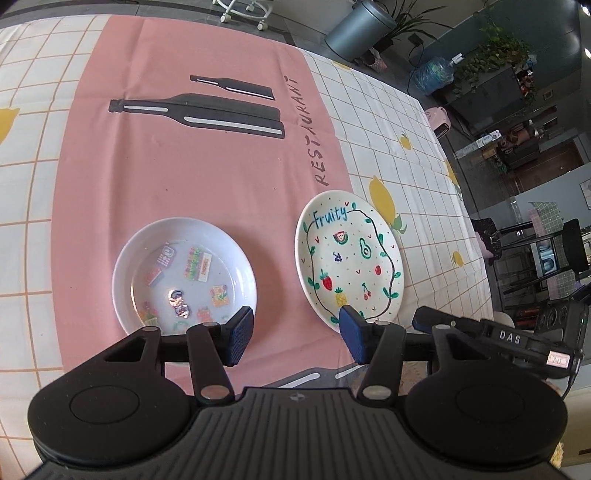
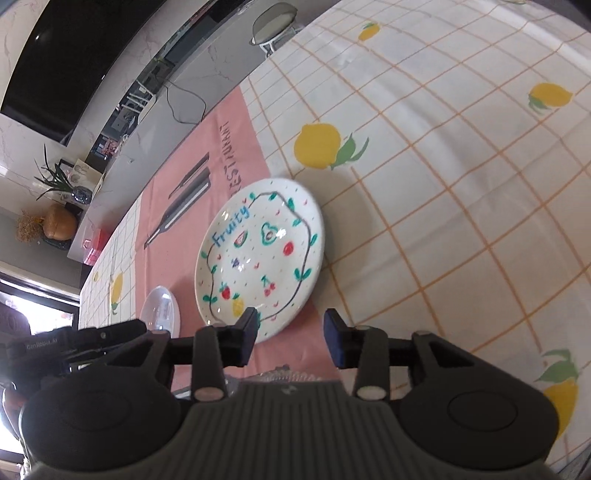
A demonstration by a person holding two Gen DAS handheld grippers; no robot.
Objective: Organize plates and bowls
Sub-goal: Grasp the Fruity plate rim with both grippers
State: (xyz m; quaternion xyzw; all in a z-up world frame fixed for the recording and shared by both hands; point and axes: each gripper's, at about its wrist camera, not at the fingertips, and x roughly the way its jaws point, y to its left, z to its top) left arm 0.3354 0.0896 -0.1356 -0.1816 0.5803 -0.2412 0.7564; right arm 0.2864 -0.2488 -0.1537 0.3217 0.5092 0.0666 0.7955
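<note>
A white plate painted with fruits and the word "Fruity" (image 1: pixel 351 258) lies flat on the edge of the pink cloth (image 1: pixel 184 166). To its left sits a pale lilac bowl with stickers inside (image 1: pixel 184 273). My left gripper (image 1: pixel 295 332) hovers open above the gap between bowl and plate, nothing between its blue pads. In the right wrist view the fruit plate (image 2: pixel 262 254) lies just ahead of my right gripper (image 2: pixel 291 339), whose jaws stand apart and hold nothing. The bowl (image 2: pixel 160 308) shows at the left there, and the other gripper (image 2: pixel 74 341) beside it.
The table wears a white checked cloth with lemons (image 2: pixel 443 184). Its far edge drops to a floor with a grey bin (image 1: pixel 358 29), a water jug (image 1: pixel 432 75) and shelving. A stool (image 2: pixel 275 22) stands beyond the table in the right wrist view.
</note>
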